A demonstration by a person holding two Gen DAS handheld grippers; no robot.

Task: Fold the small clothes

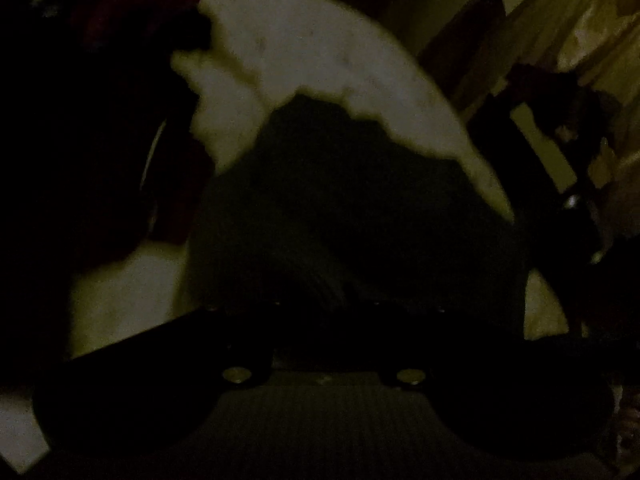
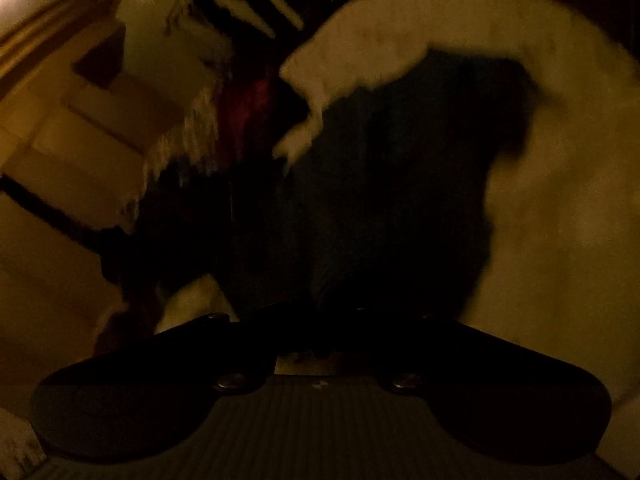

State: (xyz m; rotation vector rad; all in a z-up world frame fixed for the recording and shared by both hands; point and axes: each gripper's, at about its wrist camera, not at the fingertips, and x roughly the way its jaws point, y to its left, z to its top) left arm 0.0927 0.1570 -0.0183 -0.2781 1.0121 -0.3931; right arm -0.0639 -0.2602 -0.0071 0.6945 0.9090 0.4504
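Both views are very dark and blurred. In the left wrist view a dark garment [image 1: 340, 208] lies on a pale surface [image 1: 304, 48] straight ahead of my left gripper [image 1: 326, 308]; the black fingers merge with the cloth, so I cannot tell how the jaws stand. In the right wrist view the same kind of dark garment [image 2: 384, 184] lies on a pale surface [image 2: 560, 208] ahead of my right gripper [image 2: 326, 312], whose fingers close in towards the cloth's near edge; any grip is hidden in the dark.
A dark red cloth [image 1: 132, 8] and a black mass lie at the left in the left wrist view. A dark red item [image 2: 248, 112] and striped fabric [image 2: 256, 4] lie at upper left in the right wrist view, beside pale wooden furniture [image 2: 60, 128].
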